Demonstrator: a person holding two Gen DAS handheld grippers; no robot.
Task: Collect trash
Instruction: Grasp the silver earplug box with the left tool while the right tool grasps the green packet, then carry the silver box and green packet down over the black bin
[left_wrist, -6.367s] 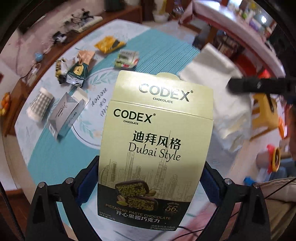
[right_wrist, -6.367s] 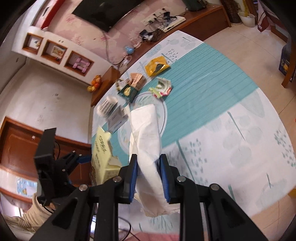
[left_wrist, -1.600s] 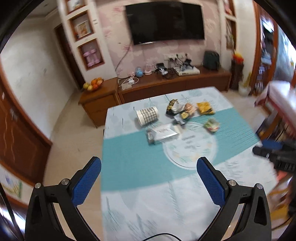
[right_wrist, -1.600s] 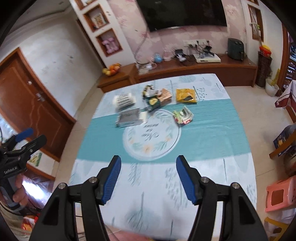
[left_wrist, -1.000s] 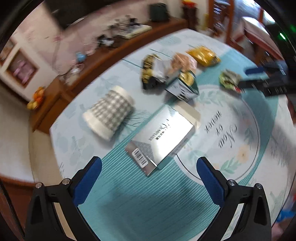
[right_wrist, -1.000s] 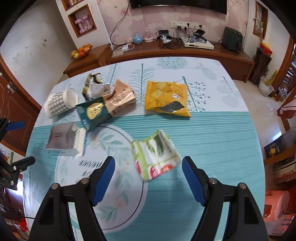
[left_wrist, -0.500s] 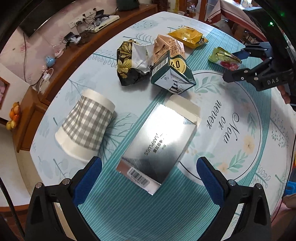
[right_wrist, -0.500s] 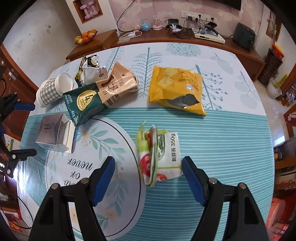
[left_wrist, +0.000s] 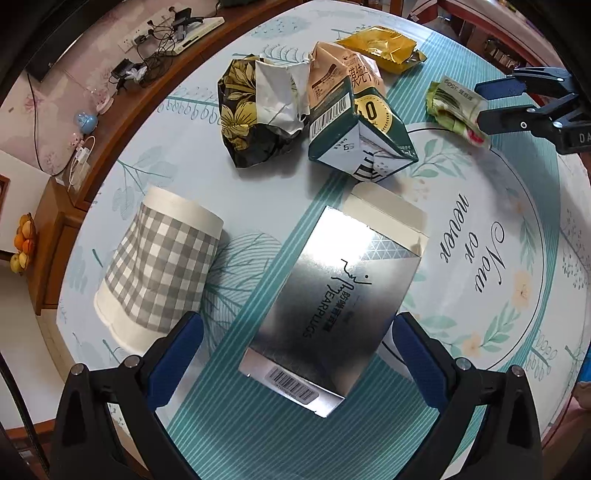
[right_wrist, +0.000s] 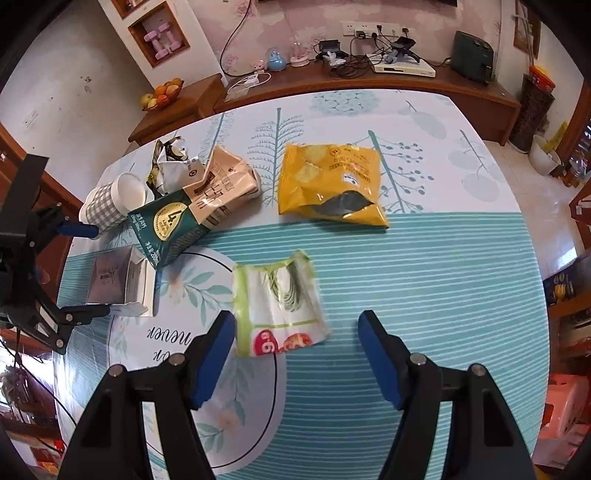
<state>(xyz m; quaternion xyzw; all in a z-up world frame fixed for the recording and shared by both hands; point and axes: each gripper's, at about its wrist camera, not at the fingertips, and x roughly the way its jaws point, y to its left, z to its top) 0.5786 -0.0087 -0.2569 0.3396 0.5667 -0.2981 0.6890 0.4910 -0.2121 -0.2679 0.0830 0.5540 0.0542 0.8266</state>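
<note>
The left gripper (left_wrist: 295, 354) stands wide open and empty, its blue pads on either side of the near end of the silver earplug box (left_wrist: 332, 299), which lies flat on the table (left_wrist: 258, 192); the pads do not yet touch it. The right gripper (right_wrist: 295, 350) is also wide, and its jaws have just been closing a little around the green snack wrapper (right_wrist: 279, 304), which lies between them, nearer the left pad. To do this well, each gripper should probably settle lower and centre its item before closing, because the thin wrapper may slip, and the checked paper cup (left_wrist: 159, 269) lies just left of the box.
</note>
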